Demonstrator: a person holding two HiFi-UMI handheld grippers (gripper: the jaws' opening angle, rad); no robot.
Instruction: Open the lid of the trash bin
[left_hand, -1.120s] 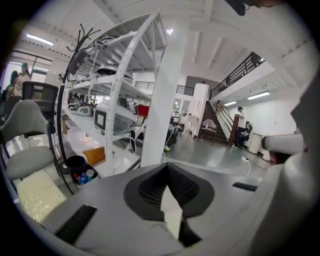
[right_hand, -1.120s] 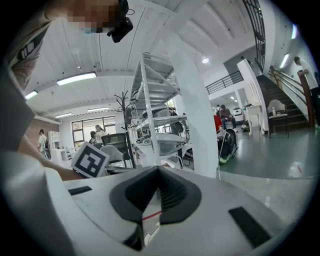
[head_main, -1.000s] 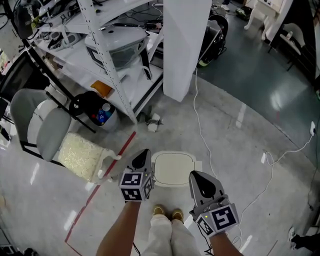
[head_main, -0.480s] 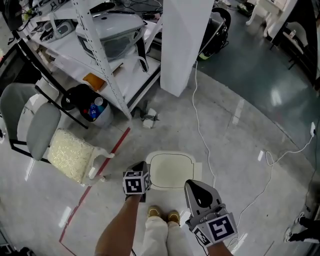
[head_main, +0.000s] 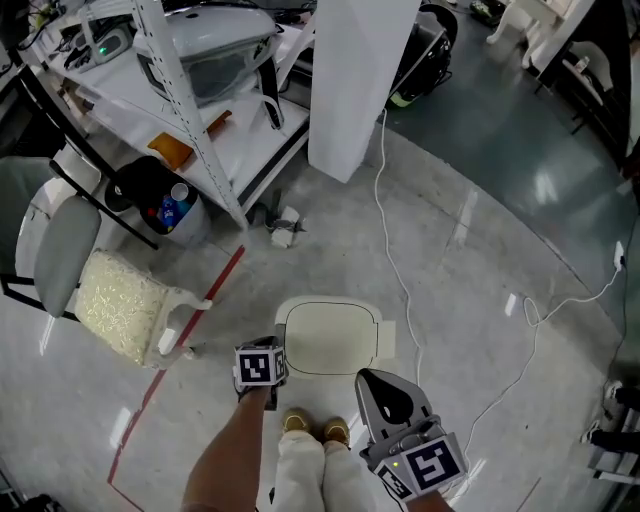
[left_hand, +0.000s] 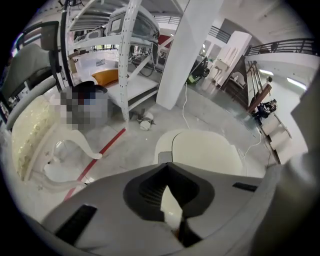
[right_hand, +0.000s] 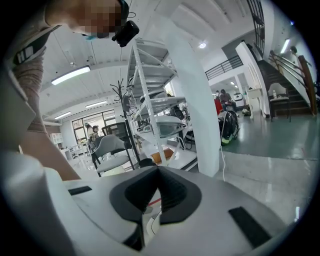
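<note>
Squarely before the person's shoes, the cream trash bin stands on the grey floor with its lid down flat. The left tongs hang by the bin's near left corner, jaws pressed together on nothing; in the left gripper view their tip lies over the bin's near edge. The right tongs are likewise closed and empty, hovering over the near right corner. A red tape line runs along the floor to the left, past a cream cushioned seat and a grey chair. Beyond the bin lie crumpled paper and a white cable. Farther off stand a metal shelf rack, a black container of bottles and a white pillar.
</note>
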